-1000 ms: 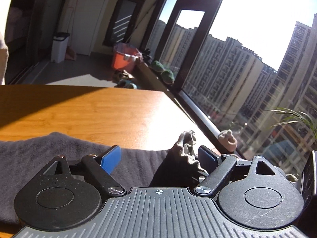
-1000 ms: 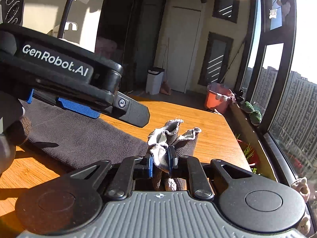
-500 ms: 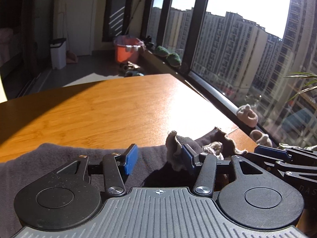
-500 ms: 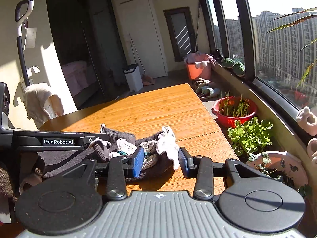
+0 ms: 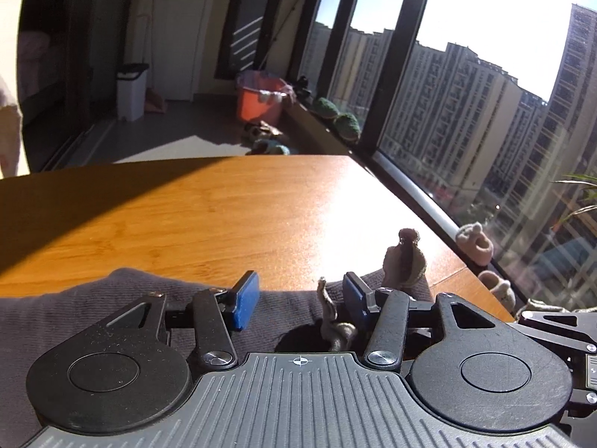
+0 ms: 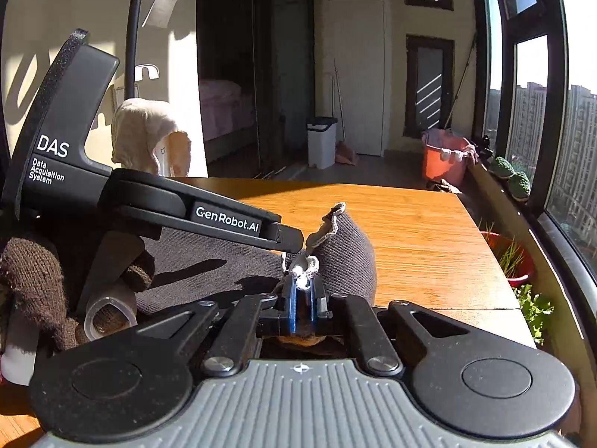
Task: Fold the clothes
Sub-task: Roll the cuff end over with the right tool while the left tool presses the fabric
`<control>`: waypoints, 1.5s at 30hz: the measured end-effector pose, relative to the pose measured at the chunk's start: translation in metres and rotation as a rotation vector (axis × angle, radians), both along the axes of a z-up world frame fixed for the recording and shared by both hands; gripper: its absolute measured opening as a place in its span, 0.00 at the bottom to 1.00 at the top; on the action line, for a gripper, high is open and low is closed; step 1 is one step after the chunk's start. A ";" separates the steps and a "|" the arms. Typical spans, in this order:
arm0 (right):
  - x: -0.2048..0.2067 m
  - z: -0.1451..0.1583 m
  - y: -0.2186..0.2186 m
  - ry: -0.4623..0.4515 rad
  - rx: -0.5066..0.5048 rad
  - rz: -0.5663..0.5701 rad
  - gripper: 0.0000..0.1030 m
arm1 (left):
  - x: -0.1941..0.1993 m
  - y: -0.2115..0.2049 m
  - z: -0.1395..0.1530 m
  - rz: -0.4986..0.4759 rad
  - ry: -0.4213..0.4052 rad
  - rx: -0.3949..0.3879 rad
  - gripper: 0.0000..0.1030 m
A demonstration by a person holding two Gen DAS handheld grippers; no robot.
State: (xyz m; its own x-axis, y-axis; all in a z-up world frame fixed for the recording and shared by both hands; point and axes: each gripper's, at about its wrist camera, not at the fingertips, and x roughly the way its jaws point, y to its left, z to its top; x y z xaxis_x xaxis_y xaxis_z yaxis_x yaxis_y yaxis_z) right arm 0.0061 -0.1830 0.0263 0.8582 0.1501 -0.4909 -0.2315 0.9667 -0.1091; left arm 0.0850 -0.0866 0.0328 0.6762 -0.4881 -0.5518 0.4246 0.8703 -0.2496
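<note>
A gloved hand (image 6: 33, 291) grips the left claw (image 5: 298, 300), whose blue pads stand well apart over the grey garment (image 5: 93, 298); a bit of hem rises between them, but nothing is pinched. The garment lies across the near side of the wooden table (image 5: 224, 209), running towards its window-side edge. There the right claw (image 6: 301, 291) is closed tight on a bunched, pale-edged corner (image 6: 332, 220) of the cloth. To fold cleanly, the left claw probably should close on the hem first, then both should lift together, keeping the edge taut and level.
</note>
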 end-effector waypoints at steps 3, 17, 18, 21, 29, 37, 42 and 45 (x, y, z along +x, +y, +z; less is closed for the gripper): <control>-0.003 -0.010 0.022 -0.036 -0.155 0.025 0.07 | -0.006 0.005 0.022 -0.020 -0.053 -0.042 0.64; 0.002 0.008 -0.083 0.087 0.421 -0.226 0.23 | 0.003 -0.030 -0.027 -0.057 0.011 0.112 0.62; 0.008 0.004 -0.089 0.107 0.479 -0.241 0.30 | 0.003 -0.029 -0.027 -0.055 0.010 0.112 0.62; 0.017 -0.012 -0.101 0.143 0.652 -0.289 0.45 | 0.004 -0.026 -0.026 -0.045 0.011 0.112 0.62; 0.020 -0.042 -0.093 0.235 0.870 -0.246 0.40 | 0.007 -0.013 -0.027 -0.028 0.033 0.071 0.63; 0.013 0.012 -0.019 -0.047 0.091 -0.118 0.29 | 0.009 0.023 0.000 0.020 0.049 -0.064 0.64; 0.020 -0.014 0.039 -0.111 -0.438 0.025 0.29 | 0.010 0.015 0.015 -0.032 0.054 -0.124 0.66; 0.016 -0.021 0.051 -0.152 -0.538 0.057 0.30 | 0.012 -0.003 0.010 -0.063 0.063 -0.108 0.57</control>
